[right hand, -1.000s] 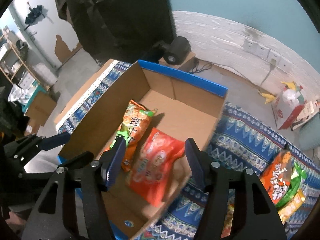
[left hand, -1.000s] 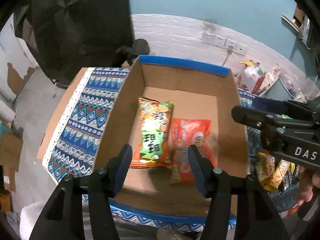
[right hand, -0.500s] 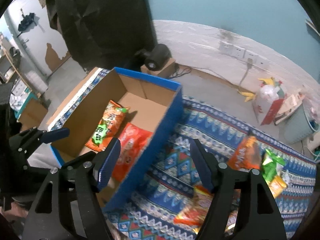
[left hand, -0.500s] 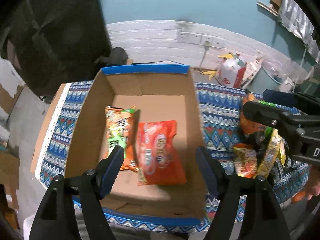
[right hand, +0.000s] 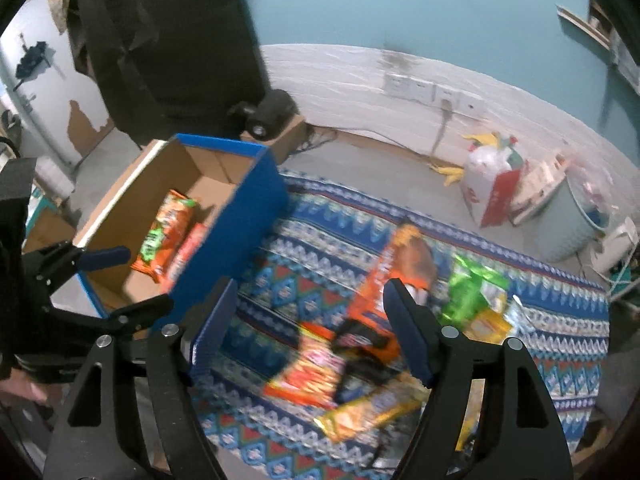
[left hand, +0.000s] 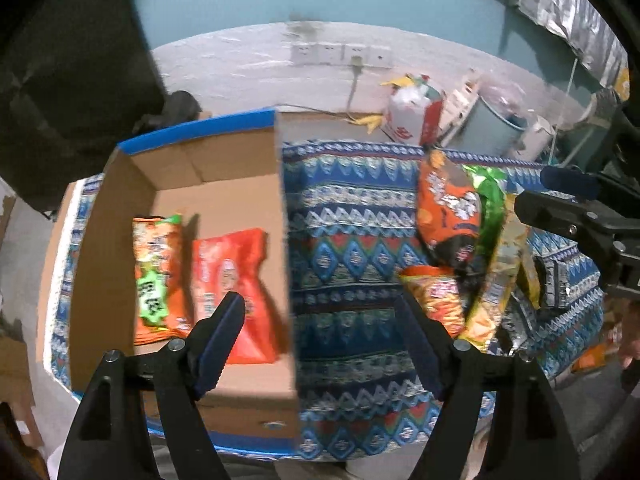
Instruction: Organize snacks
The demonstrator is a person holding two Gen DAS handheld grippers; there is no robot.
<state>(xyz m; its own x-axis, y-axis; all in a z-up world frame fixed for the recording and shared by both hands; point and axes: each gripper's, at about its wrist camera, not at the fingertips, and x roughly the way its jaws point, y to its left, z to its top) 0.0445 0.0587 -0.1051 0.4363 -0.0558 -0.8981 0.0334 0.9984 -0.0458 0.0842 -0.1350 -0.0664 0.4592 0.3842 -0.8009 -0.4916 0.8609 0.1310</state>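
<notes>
A blue-edged cardboard box (left hand: 224, 152) (right hand: 256, 208) stands at the left of the patterned cloth. In it lie an orange-green snack bag (left hand: 156, 276) (right hand: 166, 236) and a red snack bag (left hand: 232, 280) (right hand: 188, 252). A pile of snack bags lies on the cloth at the right: an orange bag (left hand: 448, 216) (right hand: 384, 288), a green bag (left hand: 490, 208) (right hand: 468, 292), an orange-red bag (left hand: 436, 296) (right hand: 308, 372) and a yellow bag (right hand: 368, 412). My left gripper (left hand: 320, 340) is open and empty above the box's right wall. My right gripper (right hand: 308, 328) is open and empty above the pile.
The blue patterned cloth (left hand: 348, 208) (right hand: 304, 224) covers the table. Behind it on the floor are a white-red bag (left hand: 412, 116) (right hand: 492, 184) and a grey bin (left hand: 500, 128) (right hand: 572, 224). A black camera (right hand: 268, 114) sits on a small box. Wall sockets (left hand: 340, 54) are on the white wall.
Both grippers have swung right, away from over the box towards the snack pile. Both stay open and empty. The two bags in the box have not moved.
</notes>
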